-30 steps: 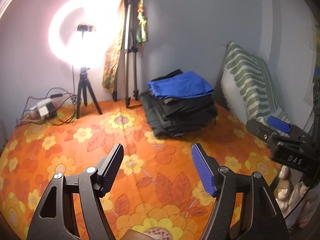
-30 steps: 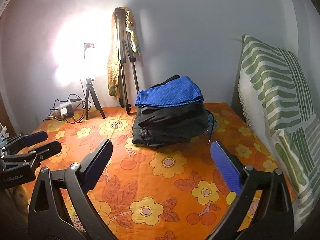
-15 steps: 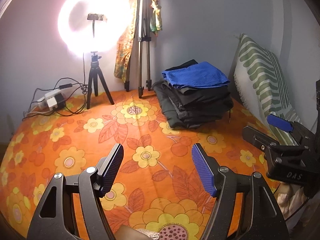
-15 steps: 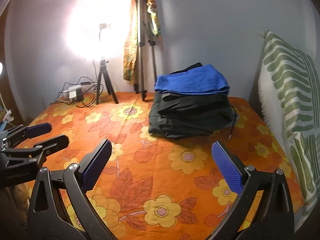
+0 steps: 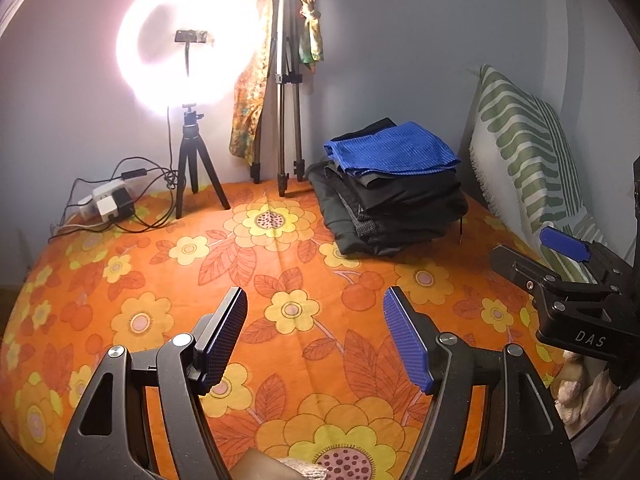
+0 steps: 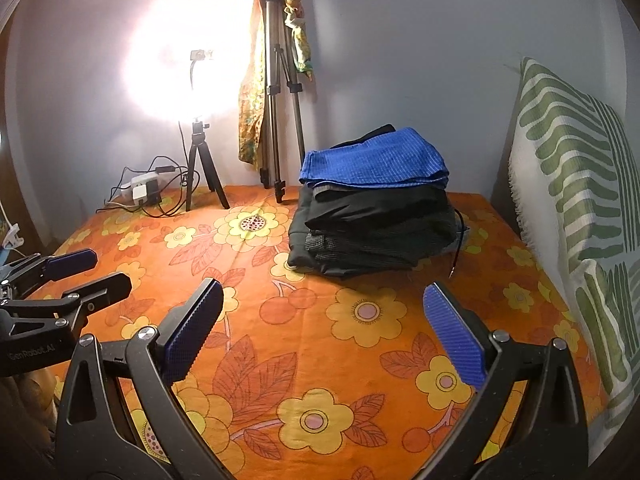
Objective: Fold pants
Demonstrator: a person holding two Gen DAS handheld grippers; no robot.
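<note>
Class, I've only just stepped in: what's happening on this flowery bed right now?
Nothing is being handled at this moment. The left gripper and right gripper both hover open and empty above the orange floral sheet. A stack of folded clothes, dark garments with a blue one on top, sits at the far side near the striped pillow. No loose pants are in view.

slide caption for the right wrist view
Open right hand-held gripper facing folded pants stack on floral sheet.

A lit ring light (image 5: 182, 40) glares on the grey wall (image 5: 400, 40).
</note>
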